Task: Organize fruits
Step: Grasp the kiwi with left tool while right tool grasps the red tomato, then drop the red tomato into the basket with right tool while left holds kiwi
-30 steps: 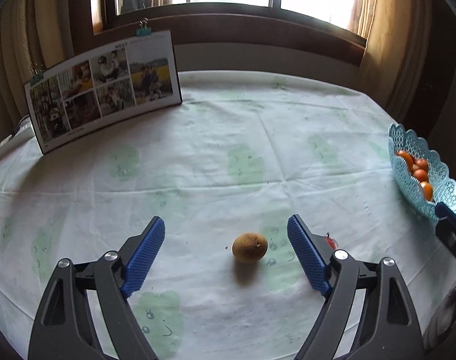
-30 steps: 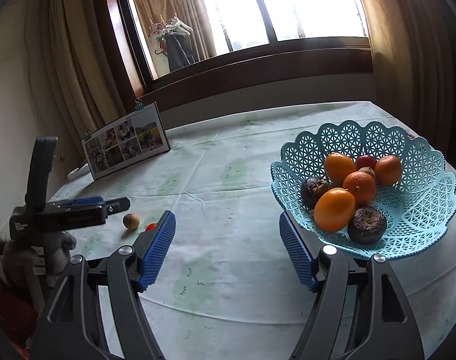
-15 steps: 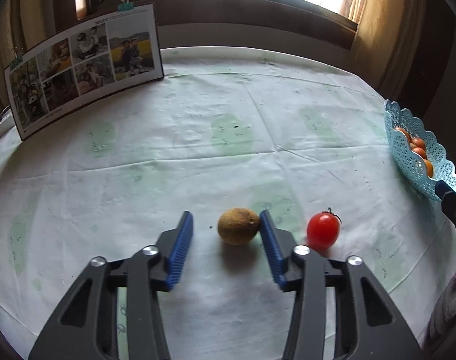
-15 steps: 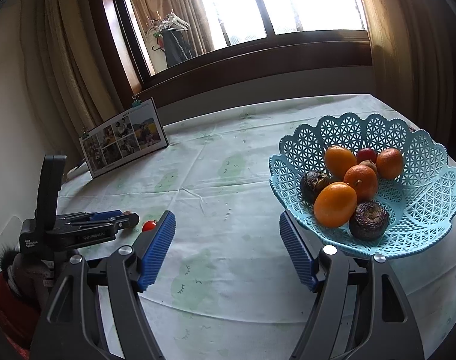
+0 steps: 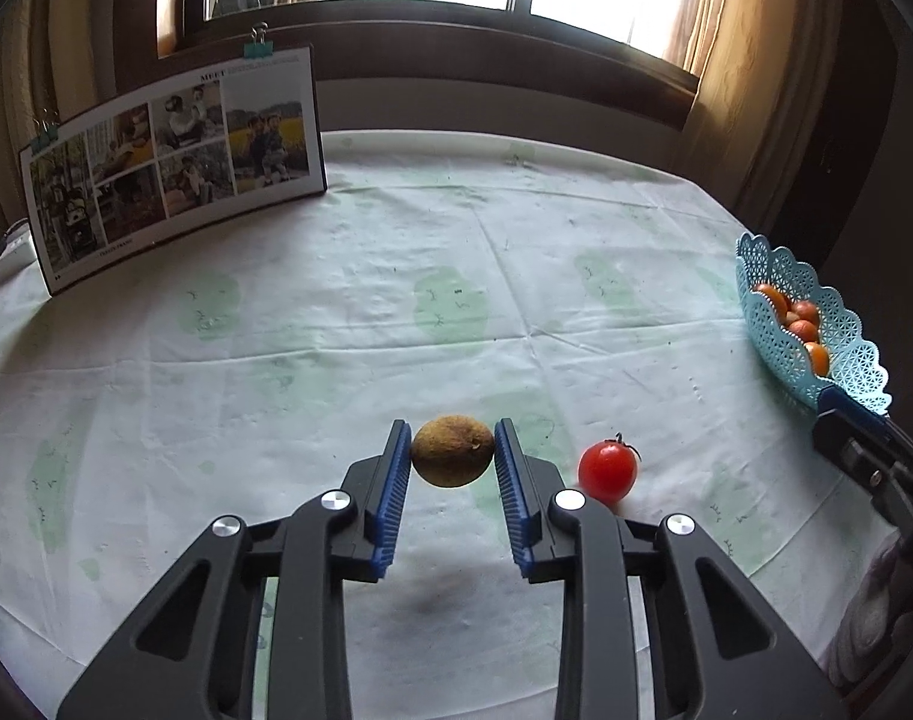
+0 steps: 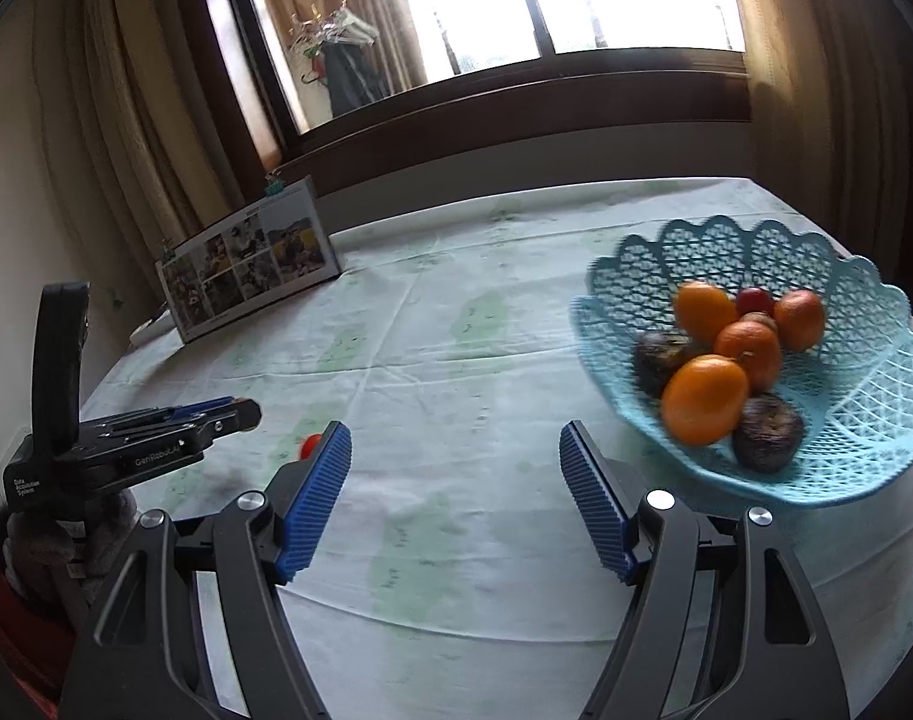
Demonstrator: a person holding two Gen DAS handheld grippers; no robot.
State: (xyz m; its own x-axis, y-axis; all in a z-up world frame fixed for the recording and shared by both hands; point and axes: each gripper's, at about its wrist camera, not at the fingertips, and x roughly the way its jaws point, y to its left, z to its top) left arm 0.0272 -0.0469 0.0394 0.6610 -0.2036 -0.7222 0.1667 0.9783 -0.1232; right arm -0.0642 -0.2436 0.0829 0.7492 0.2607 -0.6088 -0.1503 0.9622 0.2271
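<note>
- The left gripper (image 5: 453, 459) is clenched on a kiwi (image 5: 452, 450); its blue ribbed pads (image 5: 396, 492) press the fruit's two sides, having just been closing around it.
- The kiwi is brown, oval and dull-skinned, with a small dark nub at one end. It sits between the pad tips, a dark shadow on the cloth below and nearer the camera.
- From the right wrist view, white print on the left gripper's black body reads "GenRobot.AI" and "Data Acquisition System".
- The right gripper (image 6: 456, 495) stands released, jaws wide apart with only cloth between them.
- A red tomato (image 5: 607, 471) with a green stalk lies on the tablecloth (image 5: 336, 330) just right of the left gripper, apart from the kiwi.
- A pale blue lattice basket (image 6: 864, 420) stands near the right gripper, holding oranges (image 6: 705, 399), two dark wrinkled fruits and a small red one.
- A clipped photo board (image 5: 174, 162) leans at the table's far side, headed "MEET"; its smaller print is unreadable.
- Behind are a window and curtains.
</note>
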